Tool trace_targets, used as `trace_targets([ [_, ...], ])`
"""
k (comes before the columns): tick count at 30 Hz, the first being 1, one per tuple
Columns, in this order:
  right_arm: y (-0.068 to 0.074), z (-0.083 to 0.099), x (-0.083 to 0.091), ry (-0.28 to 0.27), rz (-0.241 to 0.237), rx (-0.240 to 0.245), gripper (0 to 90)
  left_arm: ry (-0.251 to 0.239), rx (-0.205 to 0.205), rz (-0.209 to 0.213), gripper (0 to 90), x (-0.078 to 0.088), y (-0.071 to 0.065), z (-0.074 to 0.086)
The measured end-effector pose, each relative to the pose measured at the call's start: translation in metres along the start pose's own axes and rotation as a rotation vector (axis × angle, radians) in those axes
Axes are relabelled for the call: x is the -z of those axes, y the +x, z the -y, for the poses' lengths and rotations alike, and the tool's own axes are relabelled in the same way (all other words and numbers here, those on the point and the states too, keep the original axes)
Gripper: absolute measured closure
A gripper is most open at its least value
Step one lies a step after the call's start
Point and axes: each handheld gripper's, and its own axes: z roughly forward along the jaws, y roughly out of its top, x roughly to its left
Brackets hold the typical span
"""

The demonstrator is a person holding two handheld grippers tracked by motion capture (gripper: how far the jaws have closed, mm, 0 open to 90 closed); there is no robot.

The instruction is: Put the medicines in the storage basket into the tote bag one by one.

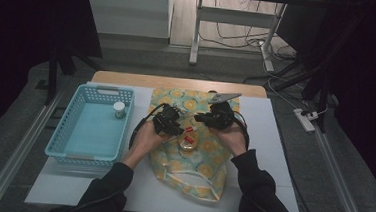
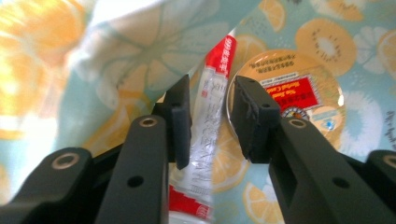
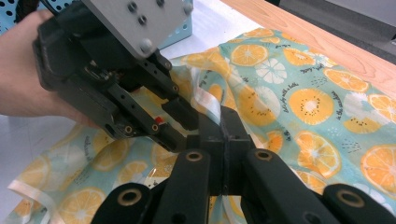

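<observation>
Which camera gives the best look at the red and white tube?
The left gripper view: the tube runs lengthwise between that gripper's own jaws, its red end and print readable, beside a round tin. In the high view it is a small red and white sliver on the cloth. The right gripper view gives only a red speck, likely the tube.

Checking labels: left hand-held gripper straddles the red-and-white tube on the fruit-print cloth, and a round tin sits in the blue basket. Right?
Not quite. The tube does lie between the left hand-held gripper jaws, but the round tin lies on the fruit-print cloth beside it, as the left gripper view shows; the blue basket holds a small jar.
</observation>
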Motion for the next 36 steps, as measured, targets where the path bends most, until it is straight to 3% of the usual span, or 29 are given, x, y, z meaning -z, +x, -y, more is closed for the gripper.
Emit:
trace_targets([
  [9,0.000,0.000,0.001,-0.003,0.000,0.001,90.0,-0.040,-0.011,0.031,57.2,0.014,-0.005,0.002],
  [18,0.000,0.000,0.001,-0.001,0.002,0.000,90.0,-0.087,-0.065,0.081,40.7,0.031,-0.012,0.008],
  [25,0.000,0.000,0.001,-0.001,0.001,0.001,90.0,-0.133,-0.024,0.157,26.4,0.044,-0.011,0.013],
  [30,0.001,0.000,0.000,0.001,0.000,0.000,90.0,-0.119,-0.015,0.147,20.2,0.052,-0.009,0.017],
  [36,0.001,0.000,0.000,0.003,0.000,0.000,90.0,-0.147,0.001,0.170,9.6,0.063,0.000,0.025],
])
